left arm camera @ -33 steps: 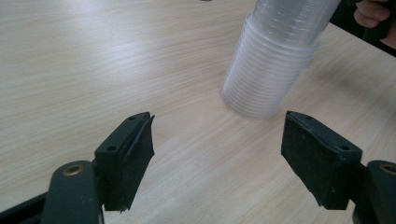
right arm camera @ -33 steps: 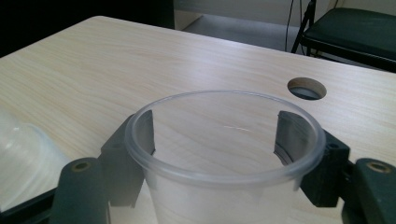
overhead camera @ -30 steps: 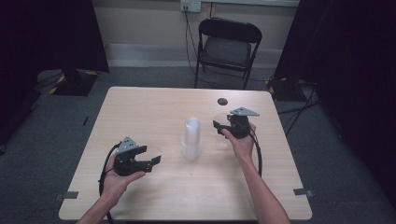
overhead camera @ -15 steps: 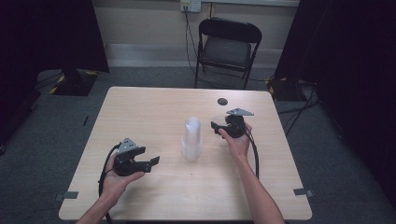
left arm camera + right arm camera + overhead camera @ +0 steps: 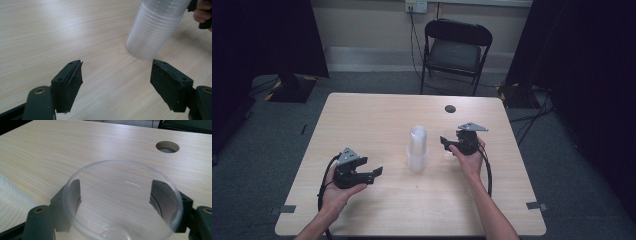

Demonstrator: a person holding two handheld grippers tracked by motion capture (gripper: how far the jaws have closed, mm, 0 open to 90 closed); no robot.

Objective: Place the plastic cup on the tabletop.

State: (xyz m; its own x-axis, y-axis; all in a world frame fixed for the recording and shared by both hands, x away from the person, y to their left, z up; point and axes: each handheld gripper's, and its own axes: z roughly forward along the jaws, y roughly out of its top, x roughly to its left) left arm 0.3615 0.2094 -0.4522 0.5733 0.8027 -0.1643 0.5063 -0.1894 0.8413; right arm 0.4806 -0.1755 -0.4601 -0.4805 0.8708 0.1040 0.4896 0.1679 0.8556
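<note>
Item: stack of clear cups, upside down at table centre. One clear cup already separated — upright between the right gripper jaws, grip uncertain. Left gripper wide open, empty, facing the stack — remaining cups untouched.

Tall stack of nested clear plastic cups stands mouth-down near the middle of the light wooden table, ribbed with rims along its lower part. A single clear plastic cup sits upright just to the stack's right, mouth up, between the two black pads of the right claw, which flank its wall.
</note>
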